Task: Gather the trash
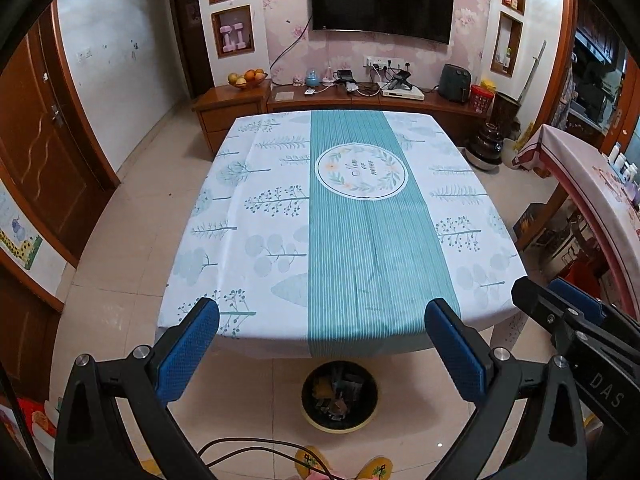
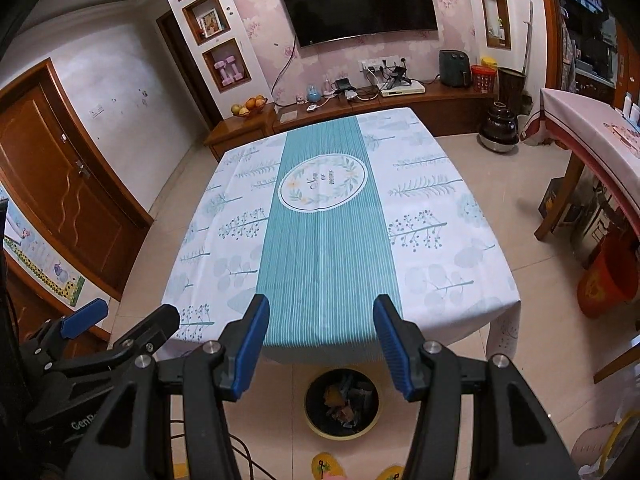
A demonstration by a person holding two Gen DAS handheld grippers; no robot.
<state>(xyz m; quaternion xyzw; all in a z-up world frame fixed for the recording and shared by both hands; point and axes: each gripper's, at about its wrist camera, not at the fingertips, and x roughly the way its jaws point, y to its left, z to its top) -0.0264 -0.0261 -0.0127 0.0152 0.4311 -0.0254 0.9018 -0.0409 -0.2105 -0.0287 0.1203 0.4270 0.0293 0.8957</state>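
The trash sits in the bin [image 1: 339, 397], so both grippers, left [image 1: 322, 344] and right [image 2: 320, 346], hang spread wide, holding nothing

left gripper [image 1: 322, 340]: black frame, blue ribbed pads, silver screws
right gripper [image 2: 320, 340]: same build, white "DAS" lettering
slippers [image 1: 308, 462]: yellow, flower-patterned

Beyond the fingers a table [image 1: 280, 216] wears a white cloth with a teal striped runner [image 1: 352, 248] and a round floral emblem [image 1: 361, 172]. Farther ahead a dark television [image 1: 382, 2] hangs above a wooden cabinet [image 1: 360, 100], with a fruit bowl [image 1: 246, 79] at its left end. Below the fingers sit two yellow slippers [image 1: 344, 466].
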